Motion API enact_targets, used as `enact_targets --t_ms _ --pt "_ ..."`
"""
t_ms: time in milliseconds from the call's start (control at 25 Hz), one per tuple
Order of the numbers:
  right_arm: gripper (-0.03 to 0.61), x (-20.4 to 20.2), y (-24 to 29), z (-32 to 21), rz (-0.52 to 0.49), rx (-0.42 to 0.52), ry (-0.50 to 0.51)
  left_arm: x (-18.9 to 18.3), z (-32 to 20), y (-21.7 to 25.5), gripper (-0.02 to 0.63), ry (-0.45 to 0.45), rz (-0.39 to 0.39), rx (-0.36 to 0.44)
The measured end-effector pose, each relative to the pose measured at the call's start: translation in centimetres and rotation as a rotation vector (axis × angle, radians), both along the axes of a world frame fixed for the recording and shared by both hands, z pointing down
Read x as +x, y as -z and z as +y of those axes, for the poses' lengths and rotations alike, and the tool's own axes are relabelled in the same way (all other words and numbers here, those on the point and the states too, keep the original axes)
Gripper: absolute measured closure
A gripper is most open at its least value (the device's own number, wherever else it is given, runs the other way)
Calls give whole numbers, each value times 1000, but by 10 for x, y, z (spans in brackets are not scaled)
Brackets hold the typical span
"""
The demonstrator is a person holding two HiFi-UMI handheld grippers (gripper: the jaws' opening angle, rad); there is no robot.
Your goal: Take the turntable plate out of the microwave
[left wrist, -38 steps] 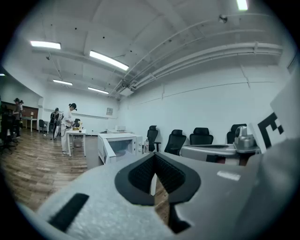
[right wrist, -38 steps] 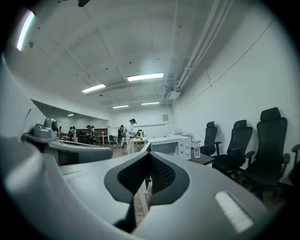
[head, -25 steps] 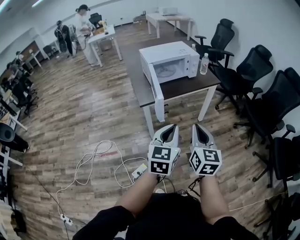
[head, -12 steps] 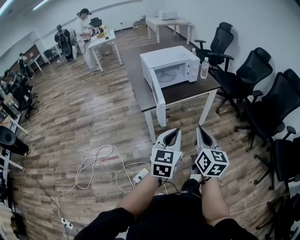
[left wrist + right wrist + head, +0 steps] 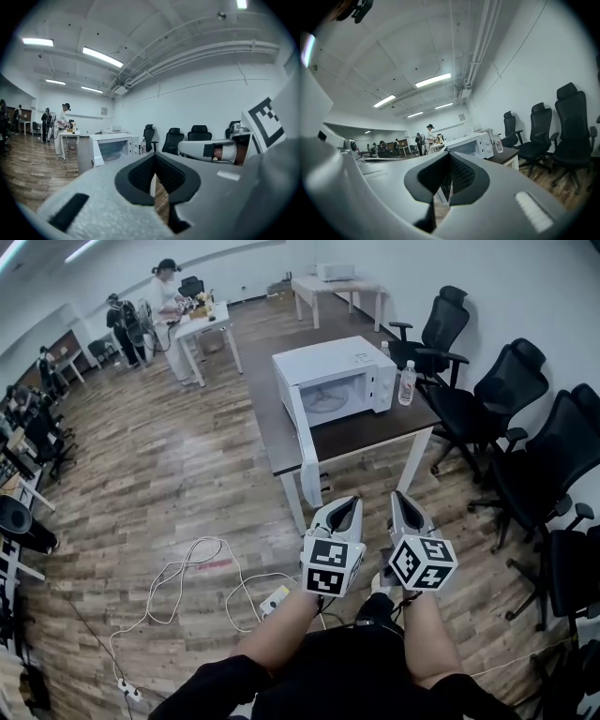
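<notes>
Closed and empty, the left gripper and right gripper have been brought nearer the open microwave ahead (turntable plate not yet reached).

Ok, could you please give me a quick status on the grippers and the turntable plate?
Left gripper and right gripper shut, empty, short of the table. Turntable plate inside microwave, door open. Nothing blocks the opening.
</notes>
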State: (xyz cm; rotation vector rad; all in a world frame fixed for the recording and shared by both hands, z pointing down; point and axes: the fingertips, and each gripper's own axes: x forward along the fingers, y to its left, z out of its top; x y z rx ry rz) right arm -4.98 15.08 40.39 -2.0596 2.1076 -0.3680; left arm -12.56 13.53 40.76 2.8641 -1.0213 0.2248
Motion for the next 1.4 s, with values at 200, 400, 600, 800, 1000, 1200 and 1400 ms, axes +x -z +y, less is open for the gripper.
enact_targets --t_ms 200,400,600,800,1000,1200,1400 --pt "571 25 6 -34 21 9 39 30 -30 7 606 16 6 23" --pt "569 50 6 -69 55 13 59 58 -64 11 605 25 22 38" --pt "569 70 1 -94 38 6 53 74 -94 1 606 30 5 30" --pt "571 73 -14 -109 30 -16 54 79 -117 -16 606 31 11 -17" --pt "570 85 -25 -134 22 -41 56 96 -136 -24 606 14 -11 -22" --pt "571 104 -21 -166 10 -46 61 115 -166 -16 606 22 -27 -4" --pt "569 126 -16 -201 25 -53 100 136 -204 -10 606 68 -24 -21"
